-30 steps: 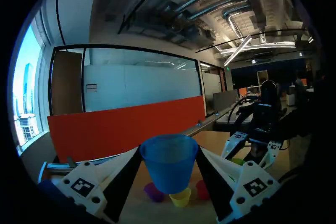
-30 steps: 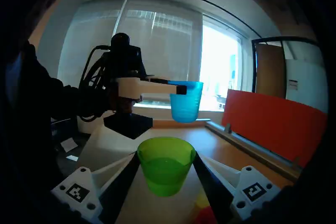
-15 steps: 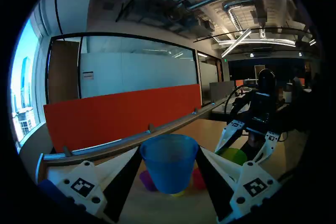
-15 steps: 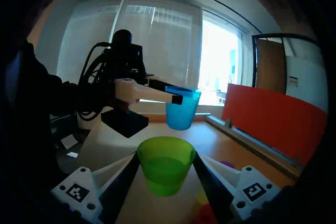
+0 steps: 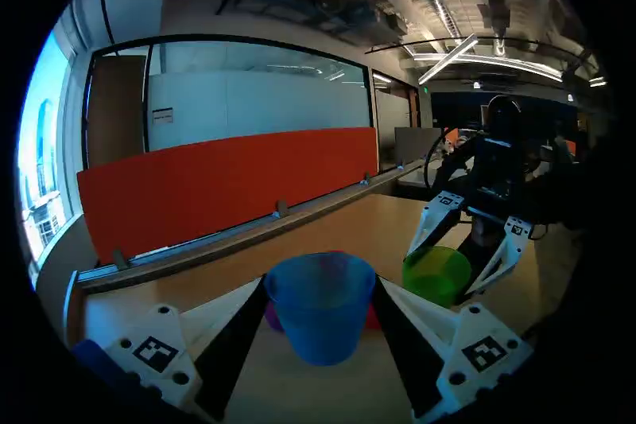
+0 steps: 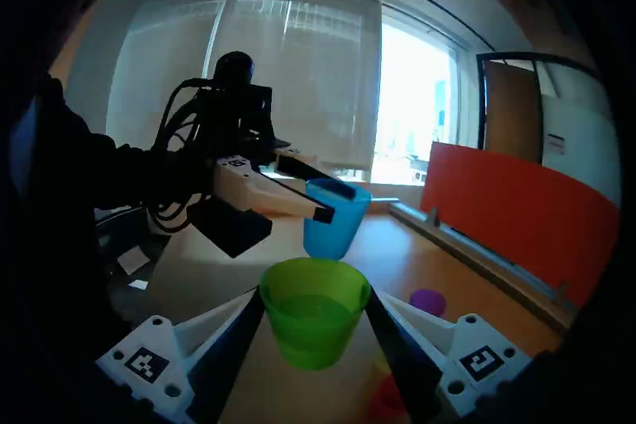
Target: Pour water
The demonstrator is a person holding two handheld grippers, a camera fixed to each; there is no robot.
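**Left gripper** (image 5: pixel 319 287): both fingers (image 5: pixel 238 328) are closed partway onto the sides of a blue cup (image 5: pixel 319 320), which they hold upright. The contact faces lie behind the cup wall and are hard to make out.

**Right gripper** (image 6: pixel 315 298): the fingers likewise press on either flank of a green cup (image 6: pixel 315 328). Both cups are smooth, translucent plastic and taper to a narrower base. A darker band sits low in the green cup; whether it is water cannot be told.

**Position:** both cups hang over the pale wooden table (image 6: pixel 445 265), on the near side of the orange partition (image 6: pixel 517 217) and well apart from it. In the right gripper view the blue cup leans a little off upright, just beyond the green one and farther from the partition.

**Other cups:** a small purple cup (image 6: pixel 428 301) stands on the table between the green cup and the partition. A red cup (image 5: pixel 370 317) is mostly hidden behind the blue cup in the left gripper view.

**Person:** a dark sleeve (image 6: pixel 87 177) leads to the left gripper. The hand itself is lost in silhouette against the bright window blinds (image 6: pixel 294 82).
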